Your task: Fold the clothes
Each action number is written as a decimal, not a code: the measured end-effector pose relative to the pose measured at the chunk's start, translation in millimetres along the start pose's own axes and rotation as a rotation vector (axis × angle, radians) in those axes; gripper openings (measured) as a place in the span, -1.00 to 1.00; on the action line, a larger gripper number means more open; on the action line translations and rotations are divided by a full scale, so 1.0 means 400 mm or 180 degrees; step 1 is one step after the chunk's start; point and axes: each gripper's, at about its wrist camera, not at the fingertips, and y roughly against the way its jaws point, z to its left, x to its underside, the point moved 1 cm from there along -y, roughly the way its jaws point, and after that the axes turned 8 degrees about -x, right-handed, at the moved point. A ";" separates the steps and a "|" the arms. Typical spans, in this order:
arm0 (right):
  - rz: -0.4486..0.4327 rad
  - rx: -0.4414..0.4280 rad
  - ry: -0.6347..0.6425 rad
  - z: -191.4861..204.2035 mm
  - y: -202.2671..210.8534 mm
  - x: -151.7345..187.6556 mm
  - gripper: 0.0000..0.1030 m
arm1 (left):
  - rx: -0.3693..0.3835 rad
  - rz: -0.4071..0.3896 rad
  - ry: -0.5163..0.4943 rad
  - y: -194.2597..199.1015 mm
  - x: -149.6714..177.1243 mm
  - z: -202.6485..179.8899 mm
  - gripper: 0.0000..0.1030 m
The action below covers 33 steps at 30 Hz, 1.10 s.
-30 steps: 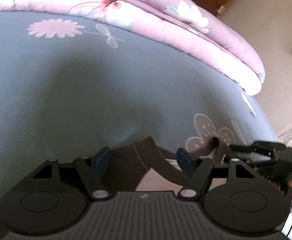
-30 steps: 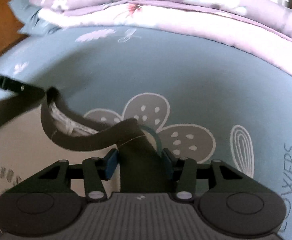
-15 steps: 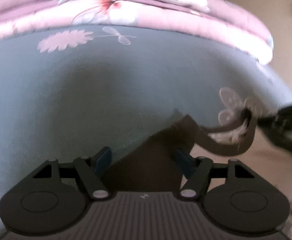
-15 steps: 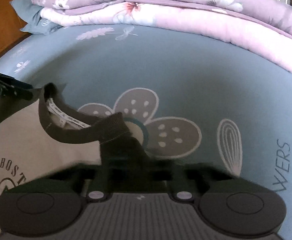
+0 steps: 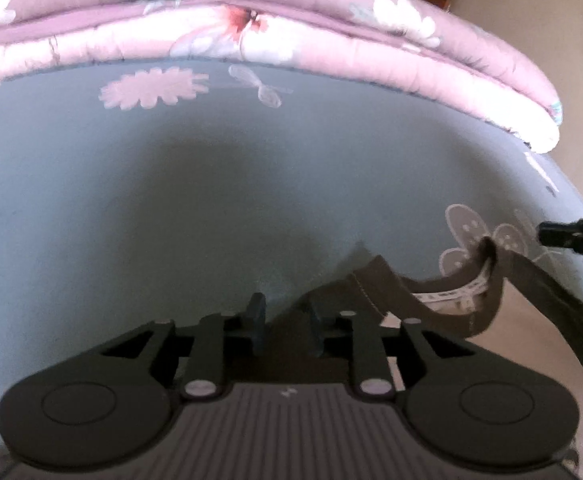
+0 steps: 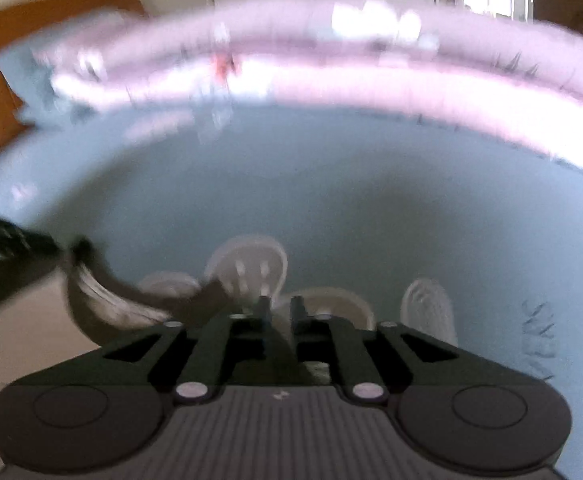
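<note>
The shirt (image 5: pixel 515 344), pale beige with a dark brown collar (image 5: pixel 439 312), lies on the near part of the bed, between the two hand-held grippers. Its collar stands up off the sheet (image 5: pixel 171 200) in a curved loop, and a white label band (image 5: pixel 463 292) shows on the inside. One dark shoulder strip runs from the collar toward the bed's right edge in the left wrist view.

The left hand-held gripper (image 5: pixel 286 320) is at the left end of the collar. Its jaws have just been closing and dark shirt fabric lies between them, against the right finger, but a strip of sheet still shows beside the left finger (image 5: pixel 257 316), so the pads are not clamped on the cloth.

The right hand-held gripper (image 6: pixel 281 308) is at the collar's other end. This view is blurred. Its jaws have just been opening and stand a little apart, with a narrow slit between them. The brown collar end sits just left of its left finger, and I cannot tell whether any cloth remains between the pads.

The sheet is grey-blue with pale flower prints, one of them right beyond the collar. A folded pink floral quilt (image 5: pixel 331 40) lies along the bed's far edge.
</note>
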 end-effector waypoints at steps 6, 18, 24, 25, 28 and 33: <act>0.0370 0.0114 0.0000 -0.087 0.164 0.072 -0.27 | 0.0244 0.0036 -0.0067 0.108 0.047 0.008 -0.18; 0.0466 0.0225 -0.0191 -0.150 0.232 0.216 -0.94 | 0.0384 0.0498 -0.0398 0.134 0.165 -0.050 -0.03; 0.0270 0.0505 -0.0313 -0.191 0.239 0.189 -0.94 | 0.0372 0.0486 -0.0281 0.109 0.172 -0.033 0.01; 0.0267 0.0550 -0.0343 -0.196 0.231 0.189 -0.94 | 0.0384 0.0474 -0.0251 0.106 0.172 -0.029 0.05; 0.0279 0.0623 -0.0370 -0.200 0.211 0.202 -0.93 | 0.0400 0.0440 -0.0181 0.102 0.172 -0.025 0.12; 0.0203 0.0679 -0.0351 -0.185 0.251 0.203 -0.46 | 0.0326 0.0451 -0.0293 0.107 0.172 -0.039 0.13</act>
